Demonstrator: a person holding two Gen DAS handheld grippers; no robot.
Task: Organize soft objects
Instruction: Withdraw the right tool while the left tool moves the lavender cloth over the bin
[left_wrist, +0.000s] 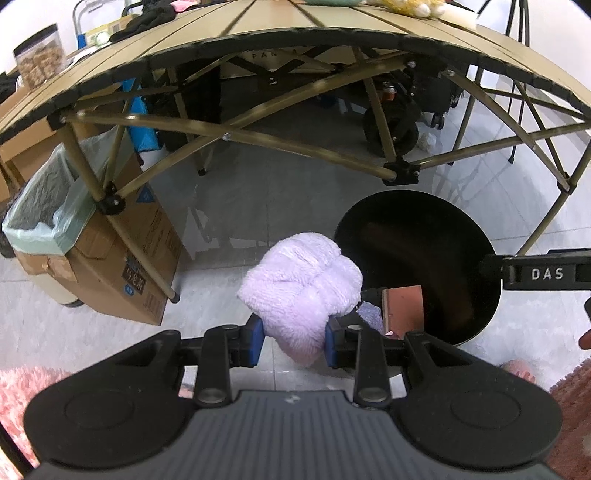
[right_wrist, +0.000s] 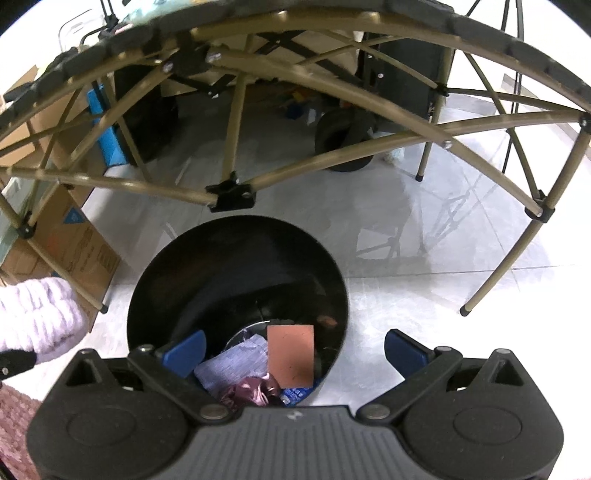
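Note:
A fluffy lilac plush towel (left_wrist: 301, 286) is bunched between the blue pads of my left gripper (left_wrist: 293, 343), which is shut on it above the floor, just left of a round black bin (left_wrist: 417, 236). In the right wrist view the same lilac plush towel (right_wrist: 37, 321) shows at the left edge. My right gripper (right_wrist: 293, 349) stands open over the black bin (right_wrist: 236, 258), nothing between its fingers. Inside the bin lie an orange-brown card (right_wrist: 290, 354), a pale purple cloth (right_wrist: 236, 360) and a shiny maroon fabric (right_wrist: 251, 391).
A folding table (left_wrist: 295, 33) with bronze cross-braced legs (left_wrist: 258, 136) spans overhead. A cardboard box (left_wrist: 122, 266) and a bag-lined bin (left_wrist: 48, 206) stand at left. A wheeled cart (left_wrist: 391, 125) sits behind. Pink fuzzy fabric (left_wrist: 22, 402) lies at the bottom left edge.

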